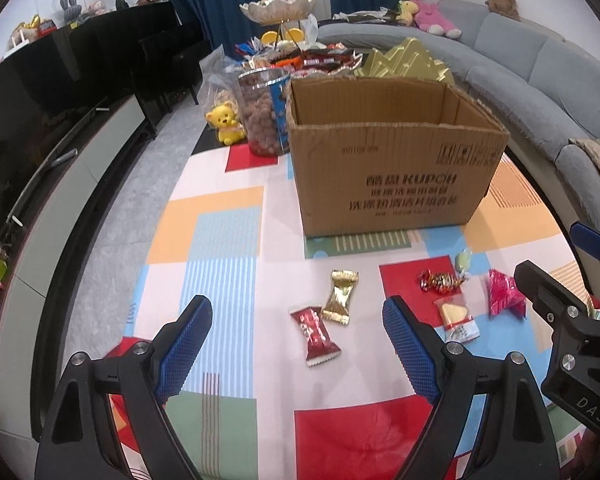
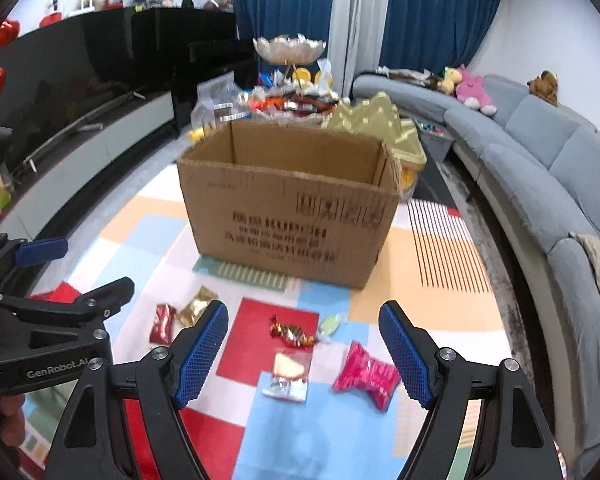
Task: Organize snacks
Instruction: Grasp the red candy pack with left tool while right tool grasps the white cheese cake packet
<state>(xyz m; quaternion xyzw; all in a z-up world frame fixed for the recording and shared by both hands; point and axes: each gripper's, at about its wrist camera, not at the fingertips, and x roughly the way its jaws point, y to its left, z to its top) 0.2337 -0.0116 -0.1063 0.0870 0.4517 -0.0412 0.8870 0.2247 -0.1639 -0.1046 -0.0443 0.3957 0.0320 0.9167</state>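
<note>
Blue curtains (image 2: 284, 0), a curved grey sofa (image 2: 540, 160) and a long black cabinet (image 1: 80, 64) ring a low surface covered with a patchwork cloth of red, orange, blue and white blocks (image 1: 220, 240). At its middle stands an open brown cardboard box with printed lettering (image 1: 392, 172), and behind the box are a clear tub of brown round snacks (image 1: 262, 116), a small yellow toy bear (image 1: 226, 122) and a heap of wrapped sweets under a scalloped white dish on a stand (image 1: 278, 8). Loose snacks lie on the cloth in front of the box: a red rectangular sachet (image 1: 314, 332), a gold foil sachet (image 1: 340, 298) just beside it, a red-and-gold twist-wrapped candy (image 2: 292, 334), a pale green wrapped candy (image 2: 330, 324), a clear packet holding a pale wafer (image 2: 288, 372) and a bright pink crinkled packet (image 2: 366, 374). The left gripper (image 1: 296, 340) hangs over the red and gold sachets with its blue-padded jaws spread wide and holding nothing. The right gripper (image 2: 304, 352) hovers above the wafer packet and the twist candy, its jaws likewise wide apart and empty, the pink packet lying near its right pad.
</note>
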